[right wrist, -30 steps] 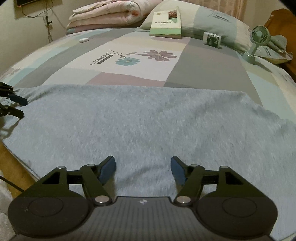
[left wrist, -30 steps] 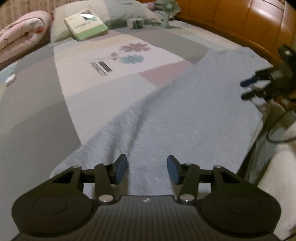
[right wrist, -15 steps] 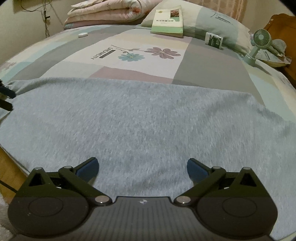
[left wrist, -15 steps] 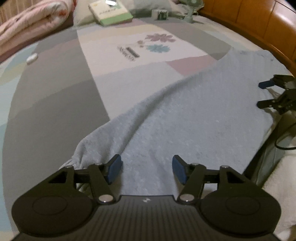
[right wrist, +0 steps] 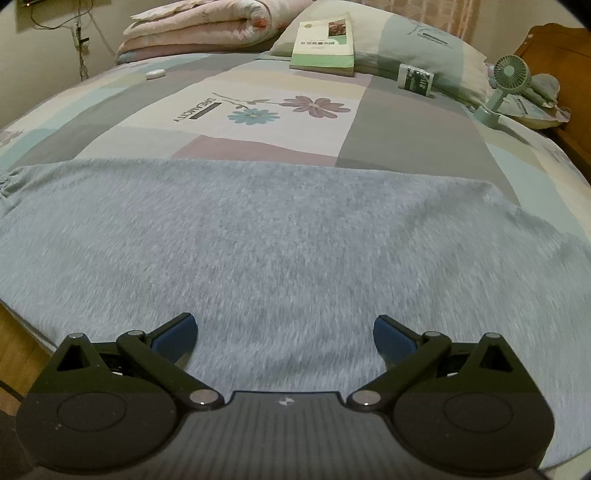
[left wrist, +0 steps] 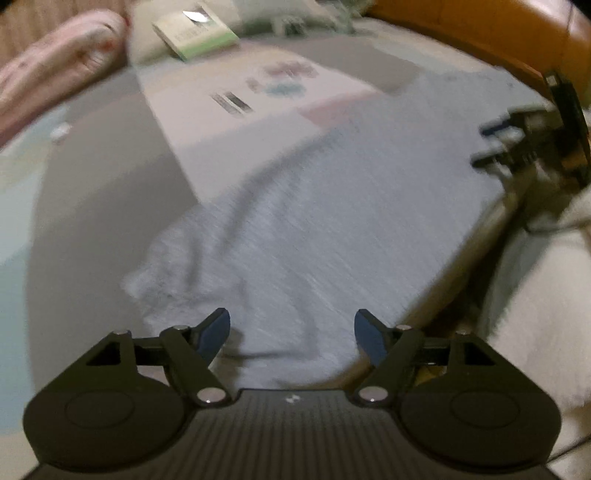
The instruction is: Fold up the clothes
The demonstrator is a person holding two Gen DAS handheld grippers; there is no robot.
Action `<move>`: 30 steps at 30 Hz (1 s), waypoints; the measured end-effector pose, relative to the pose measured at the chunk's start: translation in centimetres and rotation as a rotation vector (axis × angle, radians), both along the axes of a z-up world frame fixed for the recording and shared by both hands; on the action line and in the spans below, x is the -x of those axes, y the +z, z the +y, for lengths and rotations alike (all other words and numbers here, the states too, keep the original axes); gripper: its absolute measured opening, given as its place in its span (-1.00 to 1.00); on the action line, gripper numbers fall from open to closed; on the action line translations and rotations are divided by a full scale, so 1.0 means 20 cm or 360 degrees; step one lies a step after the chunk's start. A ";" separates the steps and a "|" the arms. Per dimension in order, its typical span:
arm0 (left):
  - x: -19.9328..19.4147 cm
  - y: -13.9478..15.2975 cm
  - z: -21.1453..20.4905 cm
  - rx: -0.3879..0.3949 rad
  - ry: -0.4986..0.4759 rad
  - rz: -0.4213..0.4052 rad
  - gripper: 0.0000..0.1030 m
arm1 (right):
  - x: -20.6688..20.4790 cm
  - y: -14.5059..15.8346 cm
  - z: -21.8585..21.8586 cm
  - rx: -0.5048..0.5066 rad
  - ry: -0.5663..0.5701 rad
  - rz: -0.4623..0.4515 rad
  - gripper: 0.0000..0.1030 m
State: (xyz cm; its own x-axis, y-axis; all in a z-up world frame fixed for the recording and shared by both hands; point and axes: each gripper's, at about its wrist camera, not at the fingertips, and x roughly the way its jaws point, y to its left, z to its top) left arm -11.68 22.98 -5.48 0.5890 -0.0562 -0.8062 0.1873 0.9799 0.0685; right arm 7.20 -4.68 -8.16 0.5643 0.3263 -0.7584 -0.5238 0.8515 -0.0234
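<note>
Dim, warm indoor light lit both fisheye views; the left wrist view was motion-blurred throughout, the right sharper, edges bowed and vignetted.

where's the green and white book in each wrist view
Left wrist view: the green and white book lies blurred at the top, left of centre, beyond the grey garment.
Right wrist view: the book lies at the top centre, leaning on the pillow.
Shared landmark: the flower print on the bedspread, just nearer than the book in both.
</note>
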 end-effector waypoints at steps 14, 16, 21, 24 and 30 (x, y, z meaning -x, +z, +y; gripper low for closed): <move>-0.02 -0.16 -0.06 -0.0390 -0.0032 0.0040 0.48 | 0.00 0.02 0.03 0.0045 -0.0061 0.0035 1.00; -0.02 -0.15 -0.06 -0.0398 -0.0037 0.0054 0.50 | 0.01 0.02 0.03 0.0047 -0.0063 0.0033 1.00; -0.13 -0.06 -0.12 -0.0243 -0.0062 -0.0106 0.53 | 0.02 0.04 0.02 0.0036 -0.0064 0.0024 1.00; -0.26 -0.07 -0.15 0.0015 -0.0057 -0.0150 0.57 | 0.04 0.06 0.00 0.0017 -0.0082 0.0024 1.00; -0.34 -0.20 0.02 0.0130 0.0258 0.0001 0.57 | 0.06 0.08 -0.08 0.0021 -0.0151 -0.0001 1.00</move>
